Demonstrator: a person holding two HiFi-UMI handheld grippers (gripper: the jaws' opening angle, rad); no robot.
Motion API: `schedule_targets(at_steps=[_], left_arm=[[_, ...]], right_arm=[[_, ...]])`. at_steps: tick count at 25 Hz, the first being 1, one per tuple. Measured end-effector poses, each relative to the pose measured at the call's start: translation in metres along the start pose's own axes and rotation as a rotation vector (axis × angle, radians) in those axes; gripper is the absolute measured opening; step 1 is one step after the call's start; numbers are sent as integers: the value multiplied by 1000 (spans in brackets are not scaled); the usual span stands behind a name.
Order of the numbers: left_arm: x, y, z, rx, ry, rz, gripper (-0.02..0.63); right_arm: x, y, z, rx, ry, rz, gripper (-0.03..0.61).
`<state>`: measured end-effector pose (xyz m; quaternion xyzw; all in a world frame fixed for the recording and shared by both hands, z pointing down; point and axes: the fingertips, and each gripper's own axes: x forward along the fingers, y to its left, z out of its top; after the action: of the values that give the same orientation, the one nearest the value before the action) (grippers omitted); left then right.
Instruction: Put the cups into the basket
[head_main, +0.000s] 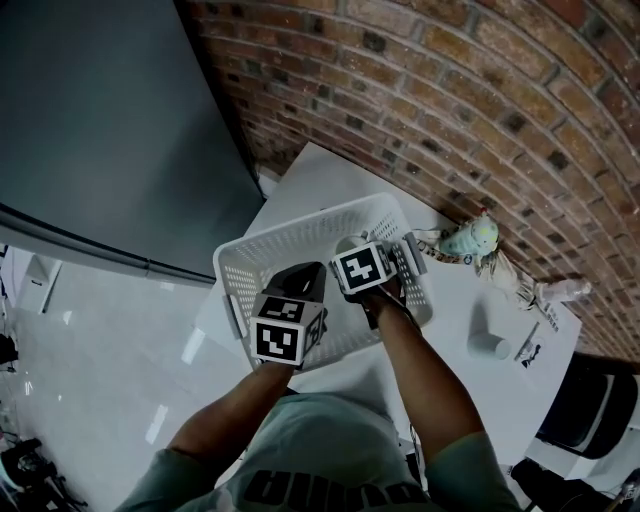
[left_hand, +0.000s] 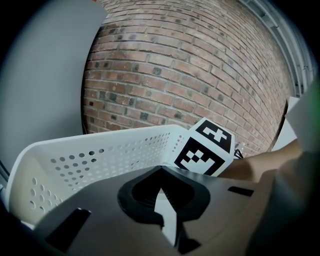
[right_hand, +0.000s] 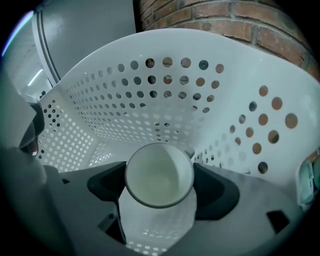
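**Inspector:** State of the right gripper?

**Assistant:** Its fingers are grasping a white cup, one on each side. The cup's open mouth faces the gripper's camera. The cup is inside the white perforated basket, with the basket walls rising around it. Whether it touches the basket floor cannot be told.

**Inspector:** And the left gripper?

**Assistant:** Its fingers are clenched and meet at the tips, with nothing between them. Only a narrow pale sliver shows behind the tips. In the head view this gripper sits at the basket's near side, just beside the right one.

**Inspector:** Location of the basket?

**Assistant:** It stands on the white desk, near the brick wall.

**Inspector:** Any other items recorded?

**Assistant:** A second white cup stands on the desk to the right, well apart from the basket. A pale green soft toy lies just beyond the basket's far right corner, by the wall.
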<state>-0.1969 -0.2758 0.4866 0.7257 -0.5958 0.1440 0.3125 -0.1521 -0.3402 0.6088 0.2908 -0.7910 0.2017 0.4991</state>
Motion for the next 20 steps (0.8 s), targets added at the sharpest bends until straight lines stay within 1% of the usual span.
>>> schedule_targets(at_steps=[6,10,14,20], left_arm=[[-6,-3,9,5,-28,-7,8],[-13,-4,18,8,-54,-8,8],[-23,-10,28,12,-84,-11,8],[-42,-27,42,35,-138,-13,8]], right_arm=[[-5,3,-8,17,30,32,385],[-21,-5,-7,33,27,0,383],[-45,-6,19,49,-100,27,383],[-107,-6,42,49,-253,41,383]])
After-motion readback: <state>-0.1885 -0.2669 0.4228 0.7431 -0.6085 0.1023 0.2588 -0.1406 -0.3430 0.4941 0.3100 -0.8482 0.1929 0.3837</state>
